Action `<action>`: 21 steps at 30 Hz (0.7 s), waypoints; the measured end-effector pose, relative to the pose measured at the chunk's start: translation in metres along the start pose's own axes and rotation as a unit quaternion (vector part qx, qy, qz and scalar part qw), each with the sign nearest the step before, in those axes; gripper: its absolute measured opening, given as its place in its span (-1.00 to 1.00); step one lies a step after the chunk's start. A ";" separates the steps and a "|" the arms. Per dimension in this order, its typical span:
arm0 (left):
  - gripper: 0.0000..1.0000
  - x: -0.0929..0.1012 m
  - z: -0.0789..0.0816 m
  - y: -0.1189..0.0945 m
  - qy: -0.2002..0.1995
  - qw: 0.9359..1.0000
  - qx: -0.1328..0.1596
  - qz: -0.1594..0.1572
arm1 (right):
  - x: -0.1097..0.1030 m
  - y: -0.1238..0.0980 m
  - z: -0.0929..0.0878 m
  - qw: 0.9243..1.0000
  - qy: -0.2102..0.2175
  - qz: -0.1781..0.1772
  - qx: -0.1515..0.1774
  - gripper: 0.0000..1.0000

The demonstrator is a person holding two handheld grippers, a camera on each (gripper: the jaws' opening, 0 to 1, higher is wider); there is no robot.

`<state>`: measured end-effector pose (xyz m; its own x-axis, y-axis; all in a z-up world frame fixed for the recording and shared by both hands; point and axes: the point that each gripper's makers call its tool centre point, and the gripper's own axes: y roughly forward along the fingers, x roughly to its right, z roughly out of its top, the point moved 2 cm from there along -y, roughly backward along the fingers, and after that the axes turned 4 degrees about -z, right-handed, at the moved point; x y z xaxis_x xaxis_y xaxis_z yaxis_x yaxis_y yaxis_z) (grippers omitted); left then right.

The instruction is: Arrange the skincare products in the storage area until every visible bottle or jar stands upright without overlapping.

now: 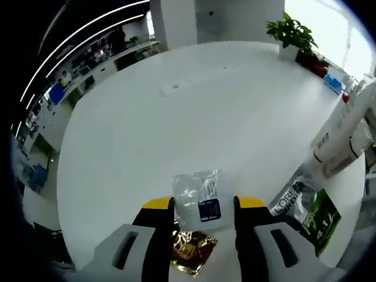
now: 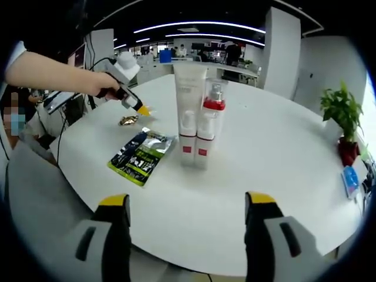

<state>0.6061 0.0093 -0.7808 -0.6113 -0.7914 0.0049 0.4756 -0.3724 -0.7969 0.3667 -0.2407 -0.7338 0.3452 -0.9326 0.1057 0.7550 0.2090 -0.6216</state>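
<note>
Between the spread fingers of the left gripper (image 1: 204,207) lies a small clear sachet (image 1: 198,198) with a dark blue label, flat on the white tabletop (image 1: 176,129). Nothing is pinched yet; the fingers stand released on either side of it. Just behind the sachet, nearer the camera, sits a crinkled gold sachet (image 1: 192,251), and off to the side lies a green and black packet (image 1: 308,210).

A thin, limp sachet like this is hard to pick off a smooth surface. My guess is that the fingers could close above it and miss, or slide it into the gold one so the two overlap.

From the right gripper view, the right gripper (image 2: 188,205) hangs empty, fingers wide apart, well short of the products. Past it the same packet (image 2: 141,155) lies flat, and just beside it stand a tall white tube (image 2: 189,111) and a white bottle with a red collar (image 2: 210,126), upright and touching or nearly so. Farther off, a person's hand (image 2: 94,82) holds the left gripper above the gold sachet (image 2: 128,120).

The tall tube looks top-heavy; a careless brush from either gripper could tip it into the bottle.
</note>
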 end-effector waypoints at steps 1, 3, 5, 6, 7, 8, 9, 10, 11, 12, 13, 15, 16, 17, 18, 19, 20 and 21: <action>-0.25 0.000 0.000 -0.001 0.005 1.000 -0.001 -0.006 | 0.000 0.000 0.000 1.000 0.000 0.000 0.000 0.61; -0.25 0.003 0.000 -0.006 0.020 1.000 -0.001 -0.012 | 0.000 0.001 0.000 1.000 -0.001 0.002 0.000 0.61; -0.25 0.005 -0.001 -0.012 0.032 0.999 -0.003 -0.017 | 0.000 0.001 0.000 1.000 -0.001 0.002 0.001 0.62; -0.25 0.006 -0.002 -0.014 0.036 0.999 -0.003 -0.020 | 0.000 0.001 0.000 1.000 0.000 0.002 0.002 0.62; -0.25 0.007 -0.002 -0.017 0.040 0.999 -0.002 -0.021 | 0.000 0.001 0.001 1.000 0.000 0.002 0.003 0.62; -0.25 0.007 -0.003 -0.020 0.048 0.999 -0.003 -0.020 | 0.000 0.000 0.002 1.000 0.000 0.001 0.005 0.62; -0.25 0.005 -0.004 -0.020 0.055 0.998 -0.005 -0.023 | 0.000 0.000 0.002 1.000 0.000 0.000 0.006 0.62; -0.25 0.007 -0.005 -0.023 0.062 0.998 -0.008 -0.029 | 0.000 0.000 0.002 1.000 0.000 0.000 0.006 0.62; -0.25 0.008 -0.006 -0.025 0.067 0.997 -0.008 -0.030 | 0.000 0.000 0.002 1.000 0.000 0.001 0.006 0.62; -0.25 0.008 -0.007 -0.027 0.075 0.997 -0.009 -0.031 | 0.000 0.000 0.002 1.000 -0.001 0.001 0.006 0.61; -0.25 0.009 -0.008 -0.029 0.085 0.996 -0.013 -0.032 | 0.000 0.000 0.002 1.000 -0.002 0.000 0.007 0.61; -0.25 0.011 -0.012 -0.033 0.096 0.994 -0.017 -0.039 | -0.001 0.000 0.003 1.000 -0.004 0.001 0.007 0.61; -0.25 0.012 -0.013 -0.036 0.103 0.994 -0.018 -0.043 | -0.001 0.000 0.003 1.000 -0.006 0.000 0.009 0.61; -0.25 0.013 -0.015 -0.038 0.107 0.993 -0.020 -0.045 | -0.001 0.000 0.003 1.000 -0.007 0.000 0.010 0.61; -0.25 0.014 -0.016 -0.039 0.112 0.992 -0.022 -0.047 | 0.000 -0.001 0.004 1.000 -0.007 -0.001 0.011 0.61; -0.25 0.016 -0.017 -0.042 0.124 0.991 -0.025 -0.049 | 0.000 -0.001 0.004 1.000 -0.007 -0.002 0.011 0.61; -0.25 0.016 -0.018 -0.044 0.135 0.989 -0.028 -0.051 | 0.000 -0.001 0.004 1.000 -0.007 -0.002 0.012 0.61; -0.25 0.018 -0.020 -0.047 0.146 0.987 -0.030 -0.053 | 0.000 -0.001 0.004 1.000 -0.005 -0.003 0.014 0.61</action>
<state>0.5596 0.0220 -0.7556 -0.8164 -0.5723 -0.0772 0.3661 -0.4095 -0.8357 0.3683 -0.2401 -0.7294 0.3468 -0.9306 0.1168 0.7721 0.2126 -0.5989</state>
